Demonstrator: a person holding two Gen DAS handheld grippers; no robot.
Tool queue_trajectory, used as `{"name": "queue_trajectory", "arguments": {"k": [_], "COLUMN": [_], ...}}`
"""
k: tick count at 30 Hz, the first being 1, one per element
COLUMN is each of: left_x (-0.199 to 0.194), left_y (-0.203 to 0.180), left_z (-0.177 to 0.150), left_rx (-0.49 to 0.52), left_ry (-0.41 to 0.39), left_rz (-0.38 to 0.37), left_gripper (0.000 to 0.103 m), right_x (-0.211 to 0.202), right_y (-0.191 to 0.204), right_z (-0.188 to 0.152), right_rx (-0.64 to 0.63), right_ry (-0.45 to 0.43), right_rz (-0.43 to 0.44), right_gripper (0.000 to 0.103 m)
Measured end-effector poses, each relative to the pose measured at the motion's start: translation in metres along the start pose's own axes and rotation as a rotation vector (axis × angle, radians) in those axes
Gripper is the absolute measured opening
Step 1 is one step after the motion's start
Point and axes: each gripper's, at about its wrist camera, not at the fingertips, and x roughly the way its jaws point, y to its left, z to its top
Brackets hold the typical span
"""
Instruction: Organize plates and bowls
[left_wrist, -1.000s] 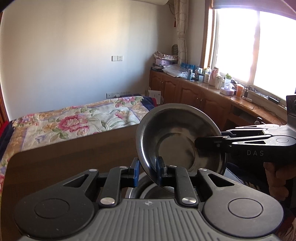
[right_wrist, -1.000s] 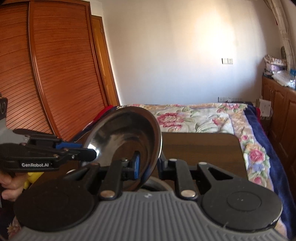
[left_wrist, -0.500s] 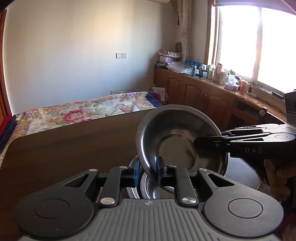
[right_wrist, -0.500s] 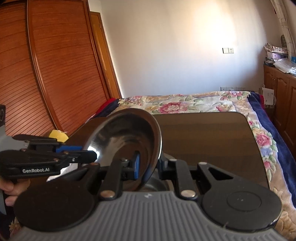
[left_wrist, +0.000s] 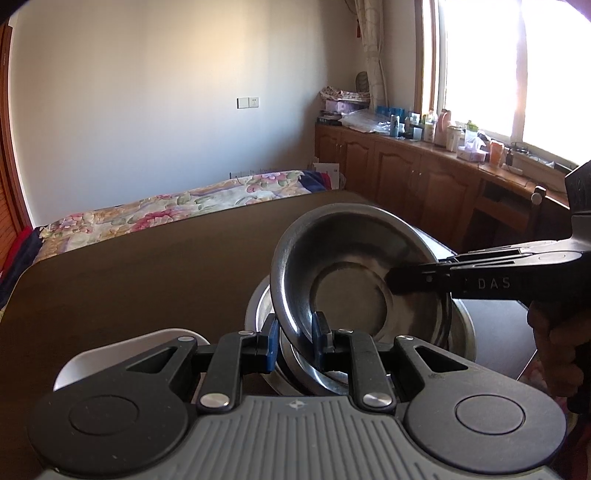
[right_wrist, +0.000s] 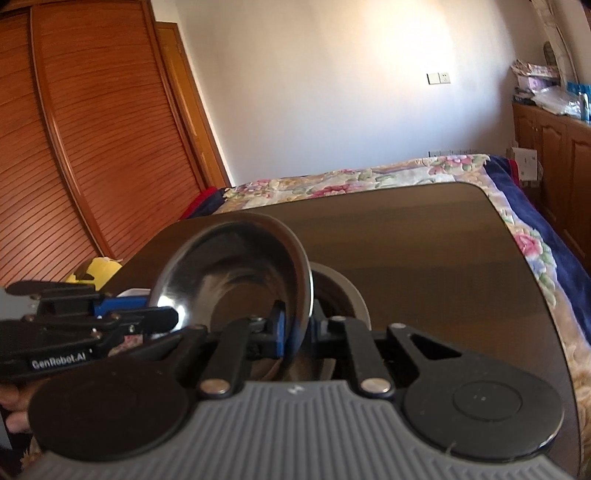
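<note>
Steel bowl (left_wrist: 347, 280) sits centre-right of the left wrist view, tilted w/ its hollow toward that camera, held just above a stack of steel bowls (left_wrist: 458, 325) on the dark table (left_wrist: 147, 273). In the right wrist view same bowl (right_wrist: 236, 273) is left of centre, tilted, hollow facing left, the stack's rim (right_wrist: 347, 288) showing just behind it to the right. Left gripper (left_wrist: 293, 341), bottom centre of its own view, has its blue pads nearly together & clamped on the bowl's near rim; from the right wrist view it (right_wrist: 162, 319) comes in from the lower left edge, tips at the bowl's left rim. Right gripper (right_wrist: 297, 332) pinches the rim at bottom centre of its view, jaws closing onto the thin wall, almost fully together; in the left wrist view it (left_wrist: 391, 277) reaches in from the right edge, tips over the bowl's right side, a hand (left_wrist: 557, 354) gripping its handle lower right. A pale plate (left_wrist: 103, 350) peeks out lower left behind the left gripper body. Floral bed (left_wrist: 166, 210) beyond the table's far edge; wood cabinets (left_wrist: 406, 173) w/ bottles under the window, upper right.
</note>
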Motion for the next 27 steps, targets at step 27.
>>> {"name": "queue_trajectory", "arguments": {"k": [27], "left_x": [0.003], "left_y": [0.000], "left_z": [-0.009], "left_rx": [-0.024], "left_ry": [-0.019], "left_rz": [0.033], "left_gripper": [0.021], "right_x": [0.013], "right_y": [0.015], "right_z": [0.001], "right_rx": [-0.173], "right_ry": [0.030], "right_rz": [-0.101], "right_gripper": [0.013]}}
